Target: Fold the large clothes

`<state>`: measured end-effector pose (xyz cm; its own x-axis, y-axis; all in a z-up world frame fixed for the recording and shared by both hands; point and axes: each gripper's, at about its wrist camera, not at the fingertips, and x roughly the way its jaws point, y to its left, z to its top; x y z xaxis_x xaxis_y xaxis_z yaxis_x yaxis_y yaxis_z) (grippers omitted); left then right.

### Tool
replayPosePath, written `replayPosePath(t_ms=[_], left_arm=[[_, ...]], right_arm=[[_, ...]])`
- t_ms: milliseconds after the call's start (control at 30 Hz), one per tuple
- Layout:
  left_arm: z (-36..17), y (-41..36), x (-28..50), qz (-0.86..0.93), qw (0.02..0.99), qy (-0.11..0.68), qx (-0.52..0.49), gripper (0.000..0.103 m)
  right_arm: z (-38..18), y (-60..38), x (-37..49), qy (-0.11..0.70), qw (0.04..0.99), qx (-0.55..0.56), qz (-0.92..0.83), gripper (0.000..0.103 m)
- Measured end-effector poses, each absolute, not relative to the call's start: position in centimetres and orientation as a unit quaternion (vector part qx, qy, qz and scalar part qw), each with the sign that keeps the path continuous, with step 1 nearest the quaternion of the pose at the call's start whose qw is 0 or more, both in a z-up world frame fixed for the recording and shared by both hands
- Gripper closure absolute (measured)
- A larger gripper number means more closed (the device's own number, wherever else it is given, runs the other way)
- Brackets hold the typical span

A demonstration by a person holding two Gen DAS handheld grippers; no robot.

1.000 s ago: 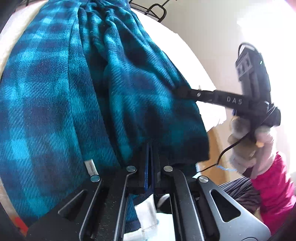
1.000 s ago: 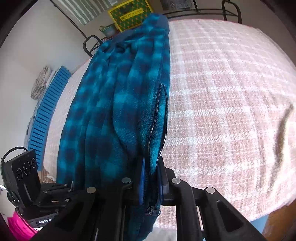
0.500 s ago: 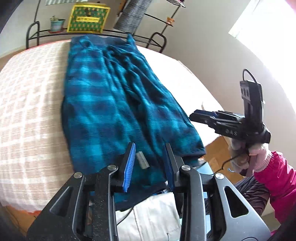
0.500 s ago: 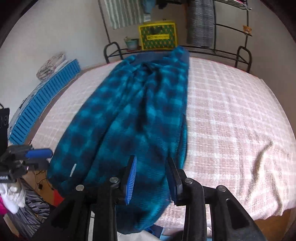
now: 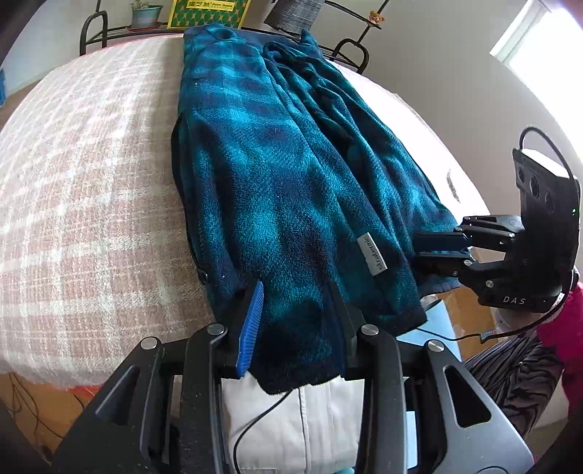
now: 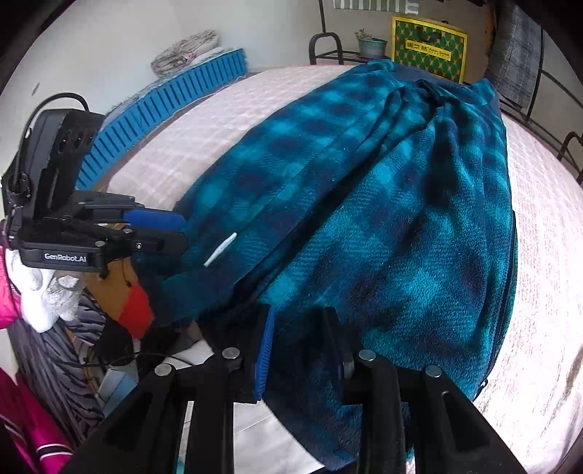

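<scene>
A teal and navy plaid fleece garment (image 5: 277, 175) lies lengthwise on the pink checked bed (image 5: 83, 175), folded into a long strip, its near hem hanging over the bed edge. My left gripper (image 5: 295, 310) is open, its jaws on either side of the near hem. My right gripper (image 6: 302, 339) is open around the hem at the other near corner. The right gripper also shows in the left wrist view (image 5: 437, 251) at the garment's right edge. The left gripper shows in the right wrist view (image 6: 160, 233). The garment fills the right wrist view (image 6: 382, 204).
A black metal rack (image 5: 349, 51) with a yellow-green box (image 5: 207, 11) and a potted plant (image 5: 145, 12) stands behind the bed. A blue slatted panel (image 6: 167, 98) leans at the left wall. White cloth (image 5: 306, 423) and cables lie below the bed edge.
Both grippers have opened and let go of the garment's hem. The garment now lies flat on the bed. Both grippers have drawn back towards the near edge.
</scene>
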<state>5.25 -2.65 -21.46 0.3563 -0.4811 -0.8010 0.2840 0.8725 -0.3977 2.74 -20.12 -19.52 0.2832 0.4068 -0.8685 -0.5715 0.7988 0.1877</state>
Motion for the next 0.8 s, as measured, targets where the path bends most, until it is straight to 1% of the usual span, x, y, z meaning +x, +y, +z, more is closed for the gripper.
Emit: replayPosePath(t_ms=[33,67,133,167,233,300,333,433,533,667,700,800], left_arm=[[-21.1,-1.7,5.0,-0.227,0.819,0.515,-0.112,0.064],[-20.9,-0.7,5.0,-0.223,0.819,0.512,-0.130,0.062],[-21.0,0.9,5.3,-0.206,0.817,0.513,-0.164,0.047],[-21.2,1.9,5.4,-0.199,0.812,0.516,-0.186,0.046],[-22.2,3.0,6.0,-0.194,0.793,0.533,-0.224,0.045],[-23.4,3.7,6.3,-0.193,0.772,0.547,-0.260,0.045],[-24.0,3.8,6.6,-0.196,0.761,0.554,-0.276,0.045],[-24.7,3.4,6.5,-0.212,0.740,0.564,-0.299,0.045],[-24.6,2.4,6.5,-0.230,0.731,0.568,-0.300,0.045],[-24.3,0.9,6.2,-0.232,0.735,0.573,-0.279,0.046],[-24.1,0.6,6.2,-0.236,0.734,0.574,-0.276,0.047],[-23.9,-0.4,6.2,-0.235,0.736,0.578,-0.264,0.059]], right_arm=[[-18.9,-21.0,2.4,0.508,0.802,-0.067,0.308,0.075],[-18.2,-22.2,2.1,0.499,0.810,-0.049,0.304,0.069],[-17.2,-25.0,1.7,0.488,0.826,0.000,0.284,0.064],[-16.9,-26.6,1.6,0.482,0.832,0.029,0.274,0.063],[-17.0,-29.3,1.8,0.482,0.839,0.066,0.242,0.062],[-17.6,-31.3,2.0,0.493,0.841,0.081,0.208,0.051],[-17.9,-32.2,2.3,0.501,0.837,0.094,0.200,0.042],[-19.6,-33.7,3.0,0.521,0.819,0.134,0.199,0.042],[-20.6,-34.0,3.3,0.532,0.804,0.164,0.211,0.042],[-21.5,-33.7,3.6,0.537,0.789,0.196,0.227,0.042],[-21.5,-33.4,3.7,0.538,0.785,0.200,0.232,0.042],[-21.8,-32.7,4.0,0.544,0.772,0.208,0.255,0.042]])
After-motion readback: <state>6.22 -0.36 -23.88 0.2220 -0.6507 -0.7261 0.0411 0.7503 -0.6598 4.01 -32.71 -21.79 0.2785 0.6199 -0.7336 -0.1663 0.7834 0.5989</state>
